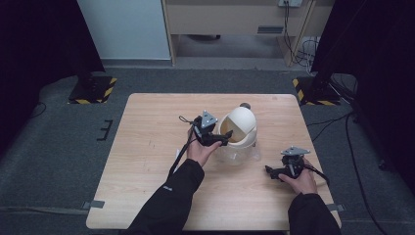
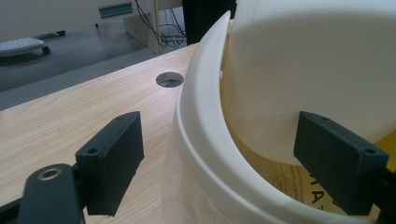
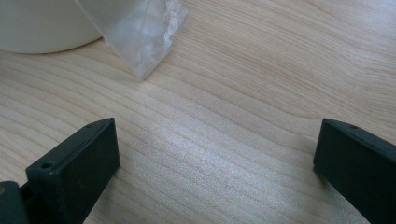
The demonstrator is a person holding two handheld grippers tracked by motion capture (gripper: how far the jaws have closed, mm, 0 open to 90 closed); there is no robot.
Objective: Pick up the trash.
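1. The white bin (image 1: 238, 131) stands right of centre on the wooden surface (image 1: 147, 147), well clear of every edge.
2. Left gripper (image 1: 222, 139): fingers (image 2: 112, 161) apart, straddling the bin's rim; contact with the rim cannot be confirmed.
3. Right gripper (image 1: 272, 172): fingers (image 3: 74, 168) wide apart over bare wood near the right edge.
4. Clear plastic liner (image 3: 140, 32) spills at the bin's base.

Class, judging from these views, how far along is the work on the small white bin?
Done: a clear bag already hangs from the bin. In hand: the left claw stands open, straddling the bin's rim. Left: closing on it; the right claw rests open on the table, apart.
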